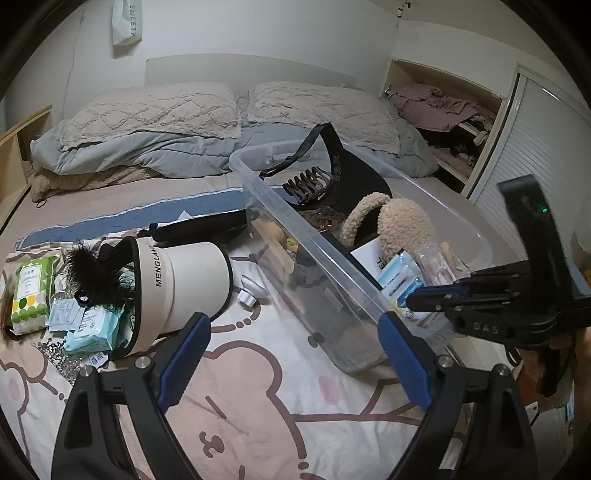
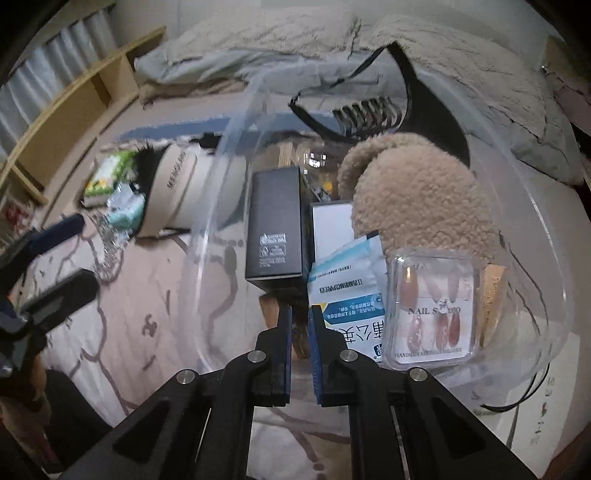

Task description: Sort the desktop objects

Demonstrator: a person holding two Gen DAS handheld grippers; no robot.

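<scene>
Two grippers (image 1: 291, 354) (image 2: 300, 321) over clear bin (image 1: 332, 280).

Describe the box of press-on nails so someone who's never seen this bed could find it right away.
Start at the clear plastic bin on the bed. In its near corner, in front of the fluffy tan earmuffs and right of the blue-and-white packet, lies the nail box. It alone is a clear flat case showing pink nails.

White walls (image 1: 258, 29), bed with two beige pillows (image 1: 155, 110) and grey duvet (image 1: 173, 151), cartoon-bear sheet (image 1: 258, 387), open wooden wardrobe (image 1: 443, 122), slatted sliding door (image 1: 535, 147), dim indoor light.
</scene>
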